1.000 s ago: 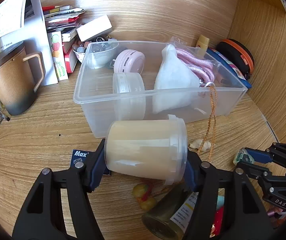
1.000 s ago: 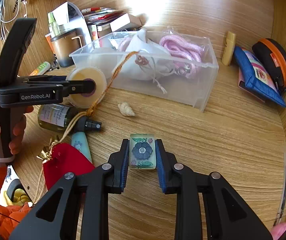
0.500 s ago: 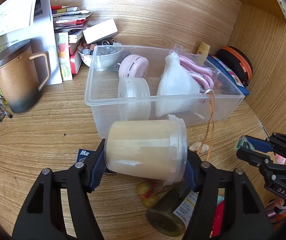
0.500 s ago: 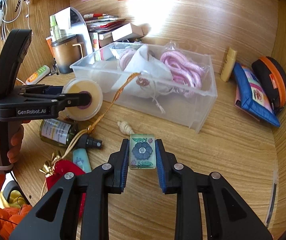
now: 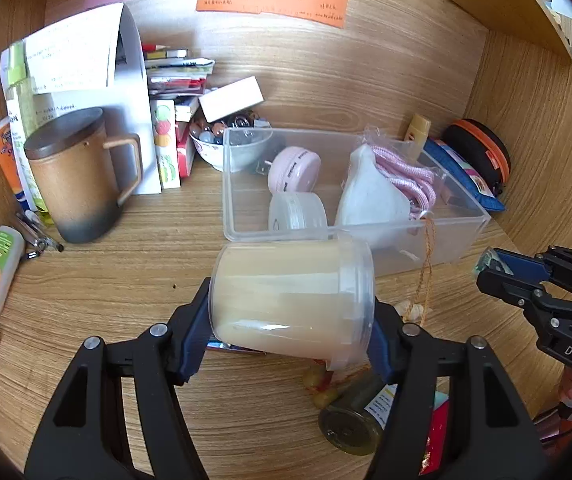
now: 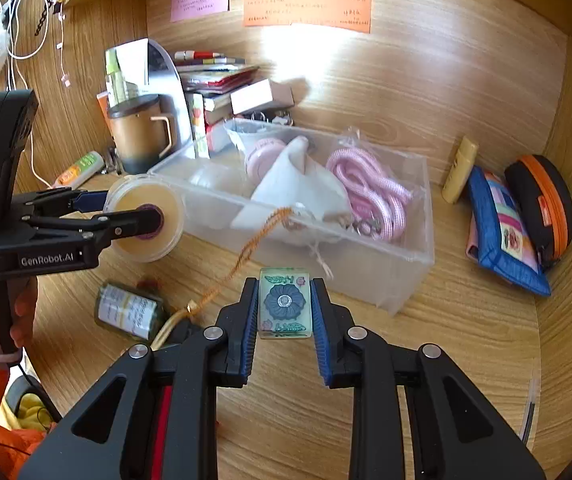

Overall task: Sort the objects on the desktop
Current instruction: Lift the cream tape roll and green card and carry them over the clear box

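Observation:
My left gripper (image 5: 289, 316) is shut on a cream plastic jar (image 5: 291, 300), held sideways in the air just in front of the clear plastic box (image 5: 232, 216); the jar shows in the right wrist view (image 6: 146, 220) too. My right gripper (image 6: 284, 304) is shut on a flower-printed tile (image 6: 284, 302) and holds it above the desk before the box's near wall (image 6: 365, 280). The box holds a pink round case (image 5: 293, 170), a clear jar (image 5: 295, 212), a white cloth (image 5: 369, 200) and a pink rope (image 6: 369, 196).
A brown lidded mug (image 5: 74, 176), books (image 5: 174, 80) and a bowl of beads (image 5: 222, 136) stand at the back left. A green bottle (image 6: 130, 312), a red pouch and an orange cord (image 6: 246, 256) lie on the desk. A blue pouch (image 6: 501, 232) and a black-orange case (image 6: 541, 200) lie at right.
Both grippers have risen and moved back a little with their loads. The jar is higher above the desk, and the tile is lifted off the desk surface toward the box.

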Tool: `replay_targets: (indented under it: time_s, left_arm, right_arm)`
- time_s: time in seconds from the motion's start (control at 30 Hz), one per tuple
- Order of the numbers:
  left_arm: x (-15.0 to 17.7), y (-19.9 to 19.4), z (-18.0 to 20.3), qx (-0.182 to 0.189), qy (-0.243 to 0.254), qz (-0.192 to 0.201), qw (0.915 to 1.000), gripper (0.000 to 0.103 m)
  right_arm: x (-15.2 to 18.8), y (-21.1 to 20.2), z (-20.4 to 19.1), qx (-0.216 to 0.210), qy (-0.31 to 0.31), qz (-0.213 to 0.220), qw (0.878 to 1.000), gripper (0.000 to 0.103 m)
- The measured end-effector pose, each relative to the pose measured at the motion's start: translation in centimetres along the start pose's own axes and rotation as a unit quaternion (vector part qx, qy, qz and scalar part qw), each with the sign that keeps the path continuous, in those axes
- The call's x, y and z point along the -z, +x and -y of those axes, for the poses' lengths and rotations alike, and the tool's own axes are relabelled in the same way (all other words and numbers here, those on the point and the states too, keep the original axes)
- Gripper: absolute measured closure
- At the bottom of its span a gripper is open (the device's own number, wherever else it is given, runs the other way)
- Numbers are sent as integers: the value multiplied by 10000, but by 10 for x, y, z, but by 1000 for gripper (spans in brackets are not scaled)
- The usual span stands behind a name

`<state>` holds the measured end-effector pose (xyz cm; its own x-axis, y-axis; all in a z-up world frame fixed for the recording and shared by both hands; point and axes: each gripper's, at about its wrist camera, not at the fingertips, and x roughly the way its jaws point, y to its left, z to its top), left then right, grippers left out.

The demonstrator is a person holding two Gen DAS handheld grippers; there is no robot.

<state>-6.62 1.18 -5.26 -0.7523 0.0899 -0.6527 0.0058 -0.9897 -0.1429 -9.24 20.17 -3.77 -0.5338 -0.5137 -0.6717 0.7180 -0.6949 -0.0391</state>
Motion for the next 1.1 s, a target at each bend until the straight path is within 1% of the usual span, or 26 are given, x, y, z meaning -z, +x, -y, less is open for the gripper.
replay_targets:
  time_s: [0.1, 0.23, 0.47, 0.6, 0.77, 0.97, 1.1]
  left_arm:
    - [-6, -3, -2, 37, -34, 50, 10000, 38]
    - [-14, -11, -1, 18, 75, 131, 9999, 38]
    - [-24, -27, 2, 71, 104, 297, 9995, 38]
    - [-29, -32, 4, 79, 157, 327, 9993, 38]
    - [-36, -28, 3, 116, 150, 290, 9994, 38]
    - [-50, -19, 2, 130, 145, 240, 9995, 38]
    - [-60, -14, 0, 70, 145, 249, 9996, 38]
  right_arm:
    - [-7, -2, -2, -23, -5, 112, 9999, 81]
    - [-18, -4, -2, -34, -16, 247, 9997, 81]
    - [-29, -4, 5, -6, 27, 365, 9993, 81]
    - [-31, -3, 13, 8, 116, 376, 9992, 81]
    - [-28, -3, 23, 21, 260, 399, 9989, 81]
    - [-32, -1, 34, 82, 284, 403, 9988, 81]
    - [-37, 0, 41, 110, 296, 435, 9986, 81]
